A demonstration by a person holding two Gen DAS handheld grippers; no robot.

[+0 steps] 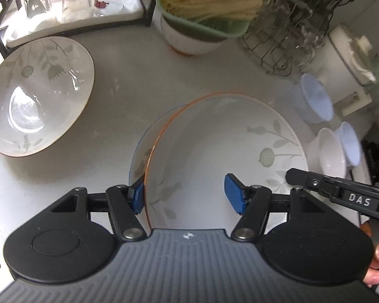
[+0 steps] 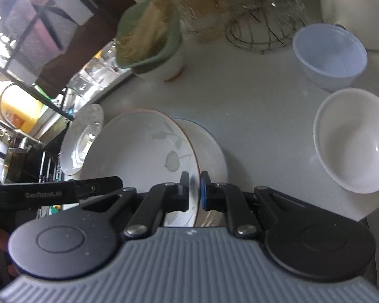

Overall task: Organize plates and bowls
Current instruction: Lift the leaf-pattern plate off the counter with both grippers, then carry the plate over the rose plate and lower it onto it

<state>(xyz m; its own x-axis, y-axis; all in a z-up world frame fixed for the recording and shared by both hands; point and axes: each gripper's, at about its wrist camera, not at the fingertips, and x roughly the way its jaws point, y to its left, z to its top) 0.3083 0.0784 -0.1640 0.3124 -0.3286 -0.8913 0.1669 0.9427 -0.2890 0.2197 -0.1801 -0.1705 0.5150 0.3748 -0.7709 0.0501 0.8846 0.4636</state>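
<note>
An orange-rimmed floral dish [image 1: 214, 146] hangs tilted over a blue-rimmed plate [image 1: 139, 151] on the white counter. My right gripper [image 2: 195, 189] is shut on the dish's near rim [image 2: 139, 146], and the blue-rimmed plate [image 2: 209, 149] lies just behind it. My left gripper [image 1: 184, 192] is open and straddles the opposite rim. Its left pad [image 1: 137, 197] sits just outside the rim and its right pad [image 1: 233, 194] hovers over the inside. My right gripper [image 1: 294, 176] also shows at the dish's right edge. A second, larger floral dish [image 1: 38, 96] rests at the left.
Small bowls stand to the right: a pale blue one [image 2: 331, 55] and a white one [image 2: 353, 139]. At the back are a green strainer of noodles [image 1: 204, 7] in a white bowl, upturned glasses [image 1: 75, 0] on a tray, a wire rack [image 1: 283, 35] and a white appliance [image 1: 348, 58].
</note>
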